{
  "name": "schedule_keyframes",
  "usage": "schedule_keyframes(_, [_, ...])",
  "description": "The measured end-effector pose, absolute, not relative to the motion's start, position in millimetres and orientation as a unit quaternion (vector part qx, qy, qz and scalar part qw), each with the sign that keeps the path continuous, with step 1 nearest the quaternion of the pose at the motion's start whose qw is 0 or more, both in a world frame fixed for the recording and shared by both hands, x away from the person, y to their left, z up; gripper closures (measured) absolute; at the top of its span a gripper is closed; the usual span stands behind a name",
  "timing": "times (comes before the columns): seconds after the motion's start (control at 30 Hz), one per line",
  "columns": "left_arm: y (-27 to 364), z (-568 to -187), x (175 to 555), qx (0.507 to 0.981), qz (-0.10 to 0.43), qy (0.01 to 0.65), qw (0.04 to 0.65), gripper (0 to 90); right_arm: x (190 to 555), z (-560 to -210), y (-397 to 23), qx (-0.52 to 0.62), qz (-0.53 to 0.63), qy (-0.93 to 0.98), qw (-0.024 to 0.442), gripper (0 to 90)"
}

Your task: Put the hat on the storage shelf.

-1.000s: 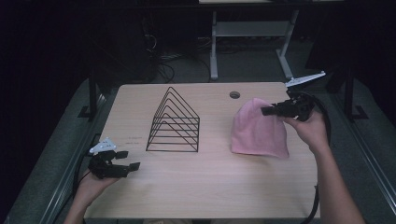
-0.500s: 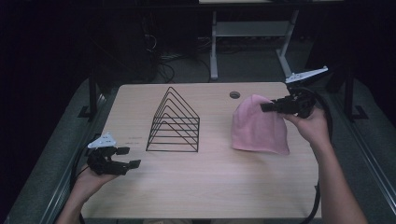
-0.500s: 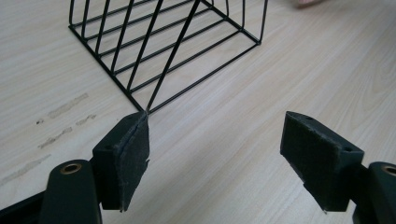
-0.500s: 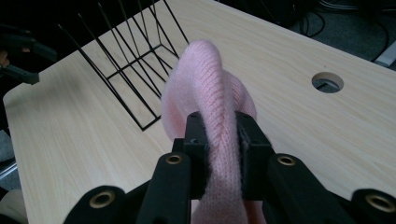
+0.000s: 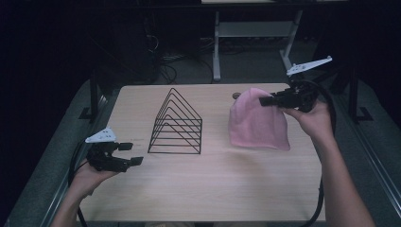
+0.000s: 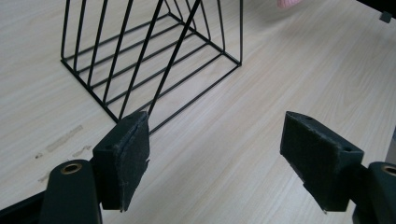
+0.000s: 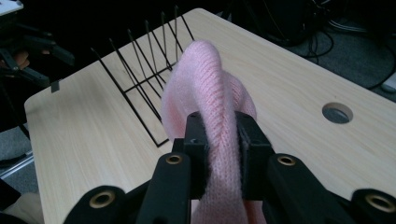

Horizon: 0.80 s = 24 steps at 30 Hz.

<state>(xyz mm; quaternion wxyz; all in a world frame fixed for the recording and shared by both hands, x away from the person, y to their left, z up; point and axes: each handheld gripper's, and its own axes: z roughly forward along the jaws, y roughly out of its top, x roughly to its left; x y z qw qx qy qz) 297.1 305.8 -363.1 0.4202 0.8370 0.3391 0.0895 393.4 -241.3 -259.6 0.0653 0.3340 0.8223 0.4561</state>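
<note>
Beanie (image 5: 257, 124), pink and knitted, hangs from the right gripper (image 5: 265, 100) in the high view, pinched at its crown; compared with a second ago the crown has been drawn higher off the table (image 5: 222, 189), while the hem still rests on the wood, right of the wire rack (image 5: 176, 124). The left gripper (image 5: 133, 153) has also risen a little at the table's near left edge, jaws wide and empty. In the left gripper view, the two black pads (image 6: 126, 156) stand far apart over bare wood, the rack (image 6: 154, 56) just ahead. In the right gripper view, the jaws clamp a fold of the beanie (image 7: 205, 88), with the rack (image 7: 144, 70) beyond it. Judging by this, the lift has begun, and the beanie probably heads for the rack.
</note>
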Motion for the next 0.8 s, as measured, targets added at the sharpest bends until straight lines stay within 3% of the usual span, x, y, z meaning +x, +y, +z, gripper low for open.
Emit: schedule_keyframes(0.8, [275.4, -316.8, 312.9, 0.850, 0.062, 0.273, 0.445, 24.5, 383.1, -203.3, -188.9, 0.259, 0.483, 0.835, 0.054, 76.7])
